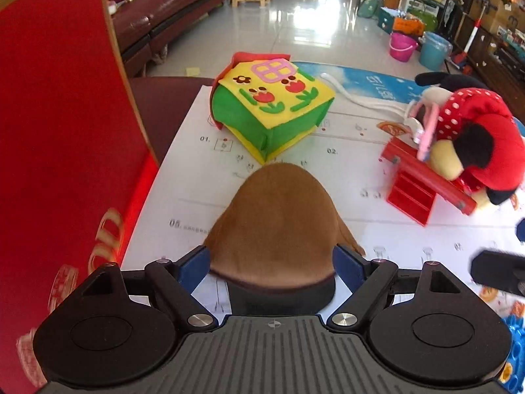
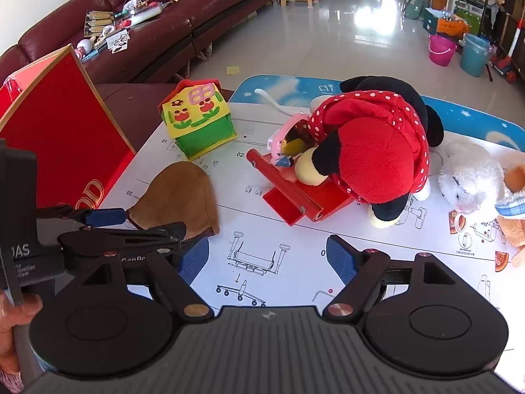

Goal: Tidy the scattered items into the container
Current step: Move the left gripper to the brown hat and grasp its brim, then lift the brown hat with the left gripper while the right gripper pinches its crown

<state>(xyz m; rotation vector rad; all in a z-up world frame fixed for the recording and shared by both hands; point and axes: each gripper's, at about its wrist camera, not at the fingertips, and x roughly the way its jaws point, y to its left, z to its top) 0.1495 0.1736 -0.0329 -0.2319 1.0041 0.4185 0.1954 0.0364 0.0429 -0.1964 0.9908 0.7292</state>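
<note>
My left gripper (image 1: 272,262) is shut on a brown suede mitten (image 1: 275,220), its blue pads pressing the cuff on both sides; it also shows in the right wrist view (image 2: 178,193), just above the paper. The red container box (image 1: 65,138) stands close on the left (image 2: 62,124). My right gripper (image 2: 267,256) is open and empty over the instruction sheet. A yellow-green felt house (image 1: 272,111), a Minnie plush (image 2: 377,151) and a red plastic toy (image 2: 295,193) lie ahead.
A white plush (image 2: 469,174) and a tan bear (image 2: 515,210) lie at the right. A white instruction sheet (image 2: 377,246) covers the table over a blue mat (image 2: 288,88). A maroon sofa (image 2: 164,26) with clutter stands behind. Blue building bricks (image 1: 513,354) sit at the near right.
</note>
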